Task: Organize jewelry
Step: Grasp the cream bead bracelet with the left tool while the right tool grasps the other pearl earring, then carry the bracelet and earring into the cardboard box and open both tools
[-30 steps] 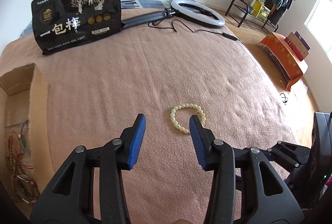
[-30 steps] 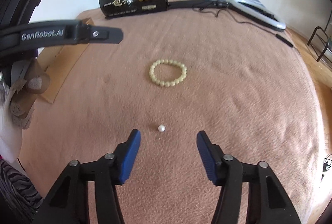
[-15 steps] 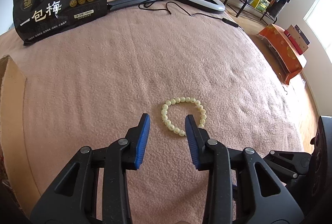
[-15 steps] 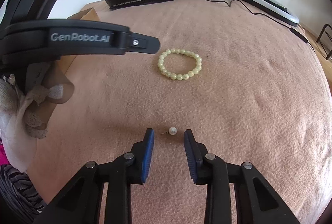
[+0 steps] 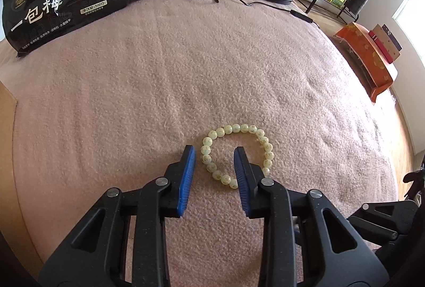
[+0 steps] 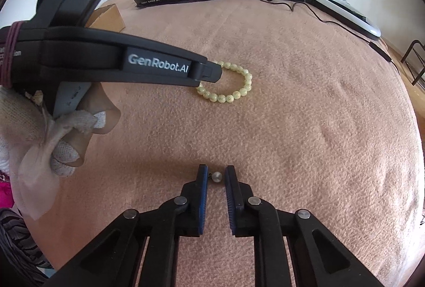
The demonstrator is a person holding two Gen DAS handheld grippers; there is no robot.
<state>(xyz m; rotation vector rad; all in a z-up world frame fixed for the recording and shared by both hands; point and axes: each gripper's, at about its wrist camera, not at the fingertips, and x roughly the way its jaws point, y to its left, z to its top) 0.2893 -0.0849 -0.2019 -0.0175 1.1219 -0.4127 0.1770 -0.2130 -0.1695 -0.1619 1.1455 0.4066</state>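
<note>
**Left side.** The cardboard box [image 5: 7, 111] shows only as an edge at the far left of the bed [image 5: 212, 61], well apart from the beads.

The left tongs [image 5: 214, 150] are narrow but not gripping. The jaws have just been closing, and the near-left arc of the bead bracelet [image 5: 244, 127] lies between them on the blanket, with no pad on it.

- Risk: the right-hand jaw stands inside the ring. If it closes off-centre, the round beads may roll out sideways, or only one bead gets pinched.
- Risk: the pads may catch the blanket pile along with the beads and drag the cloth up on the lift.
- Risk: the bracelet will likely hang limp from a single pinch, so a quick swing towards the box could shake it loose.

**Right side.** The right tongs [image 6: 215, 169] are closed to a thin slot on the pearl stud [image 6: 216, 177], which sits at the very tips and low against the blanket.

- Risk: the pearl is small, smooth and round and is held only at the tips, so it could squirt forward.
- Risk: a dropped pearl may roll or sink into the pile.
- Risk: the two tongs work near each other and may bump.
</note>
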